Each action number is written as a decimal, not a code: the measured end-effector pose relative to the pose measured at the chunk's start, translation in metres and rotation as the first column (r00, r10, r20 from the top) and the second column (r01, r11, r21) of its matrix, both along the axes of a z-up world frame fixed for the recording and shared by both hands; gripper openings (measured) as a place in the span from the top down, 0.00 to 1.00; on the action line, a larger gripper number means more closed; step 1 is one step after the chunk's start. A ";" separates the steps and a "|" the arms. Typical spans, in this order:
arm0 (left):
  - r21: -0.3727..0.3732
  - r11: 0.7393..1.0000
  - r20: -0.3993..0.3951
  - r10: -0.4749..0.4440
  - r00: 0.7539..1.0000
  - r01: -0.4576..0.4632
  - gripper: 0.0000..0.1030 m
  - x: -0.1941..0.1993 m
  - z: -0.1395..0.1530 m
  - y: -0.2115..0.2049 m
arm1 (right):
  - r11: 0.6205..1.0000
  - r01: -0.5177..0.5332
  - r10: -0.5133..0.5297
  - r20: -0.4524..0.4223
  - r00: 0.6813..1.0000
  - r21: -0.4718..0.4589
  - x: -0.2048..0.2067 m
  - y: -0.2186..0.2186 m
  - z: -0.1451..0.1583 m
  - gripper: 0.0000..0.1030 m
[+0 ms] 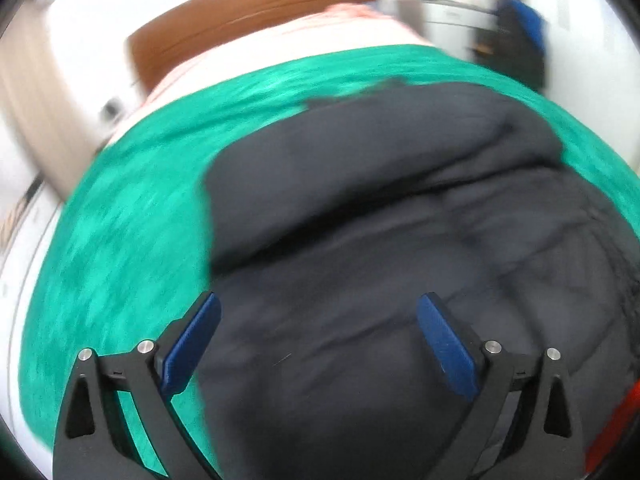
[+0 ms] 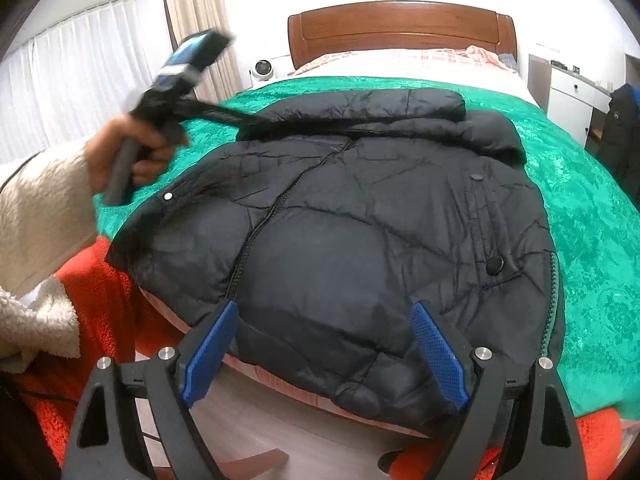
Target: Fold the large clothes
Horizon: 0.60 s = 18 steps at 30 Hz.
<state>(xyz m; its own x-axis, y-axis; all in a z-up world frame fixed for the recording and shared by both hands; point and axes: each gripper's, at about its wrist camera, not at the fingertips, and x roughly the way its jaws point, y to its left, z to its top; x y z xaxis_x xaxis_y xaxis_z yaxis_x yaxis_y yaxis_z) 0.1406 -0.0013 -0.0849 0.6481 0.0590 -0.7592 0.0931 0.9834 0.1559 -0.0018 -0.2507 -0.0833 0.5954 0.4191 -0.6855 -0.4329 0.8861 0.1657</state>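
Now, the scene in short lines:

Jacket: a black puffer jacket [image 2: 360, 216] lies flat on the green bedspread [image 2: 592, 208], near the foot of the bed, so it is easy to fold.
Which way it points: its long side runs from the foot of the bed toward the wooden headboard [image 2: 400, 28]. The thick collar or hood end seems to be at the far end; the near edge hangs a little over the bed edge.
Front: the zipper [image 2: 276, 208] runs up the jacket, a bit slanted.
Left gripper [image 1: 318, 344]: wide apart, nothing between the blue pads. It hangs over the jacket's left side, most likely to grab that side next. The left wrist view is blurry.
Right gripper [image 2: 324, 356]: also wide and holding nothing, waiting just above the near hem.
Left hand [image 2: 124, 152]: it grips the tool's handle, in a cream fuzzy sleeve [image 2: 40, 208].
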 end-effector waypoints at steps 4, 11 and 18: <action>-0.066 0.982 -0.023 0.174 0.985 -0.175 0.04 -0.017 -0.010 0.062 | 1.000 -0.007 0.007 -0.006 1.000 0.003 0.000 0.001 -0.002 0.15; -0.091 0.903 -0.034 0.418 0.908 -0.419 0.04 -0.012 -0.038 0.166 | 1.000 -0.008 0.008 -0.004 1.000 -0.011 0.000 0.006 -0.003 0.15; -0.196 0.828 -0.082 0.520 0.850 -0.525 0.00 -0.019 -0.090 0.228 | 1.000 -0.011 0.011 -0.004 1.000 -0.029 -0.001 0.011 -0.004 0.15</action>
